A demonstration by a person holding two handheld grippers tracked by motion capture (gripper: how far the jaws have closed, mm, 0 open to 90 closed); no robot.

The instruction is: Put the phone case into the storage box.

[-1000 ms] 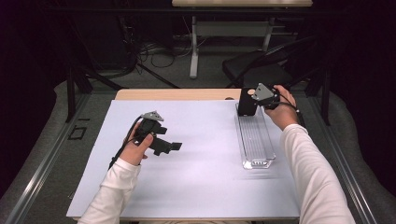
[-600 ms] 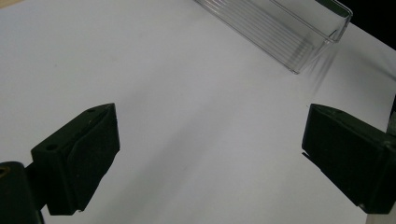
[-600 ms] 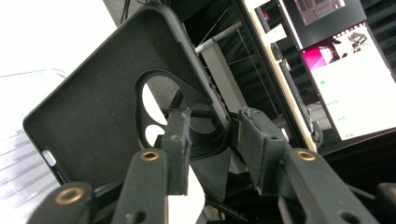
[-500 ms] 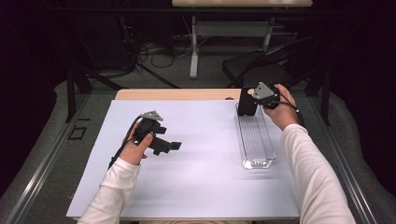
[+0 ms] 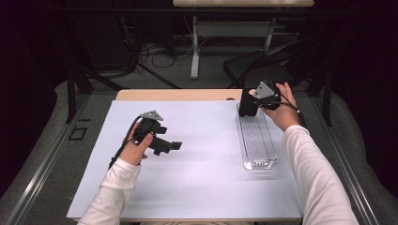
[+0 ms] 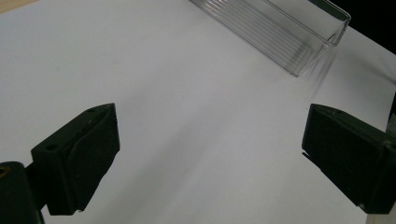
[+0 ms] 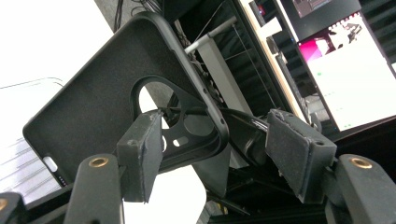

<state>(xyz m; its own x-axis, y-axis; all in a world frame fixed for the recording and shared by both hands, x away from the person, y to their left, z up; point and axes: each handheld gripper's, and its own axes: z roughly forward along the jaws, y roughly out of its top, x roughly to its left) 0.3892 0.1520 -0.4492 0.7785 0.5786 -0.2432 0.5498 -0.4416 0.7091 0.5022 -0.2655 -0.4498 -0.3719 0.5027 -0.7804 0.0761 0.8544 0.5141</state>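
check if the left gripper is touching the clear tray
Apart. In the high view the left gripper is over the middle of the white mat, with bare mat between it and the clear tray. The left gripper view shows the tray far ahead of its open jaws.

black phone case (image 7: pixel 107 107) upright at clear tray (image 5: pixel 256 140) far end

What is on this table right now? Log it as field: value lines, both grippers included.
surface: white table
tray: clear plastic tray, on the right side, long axis running away from the person
case: black phone case, standing on end at the tray's far end
left gripper: jaws wide open, nothing between them, over bare table, facing the tray
right gripper: jaws open, at the case, one edge of the case between them, not clamped
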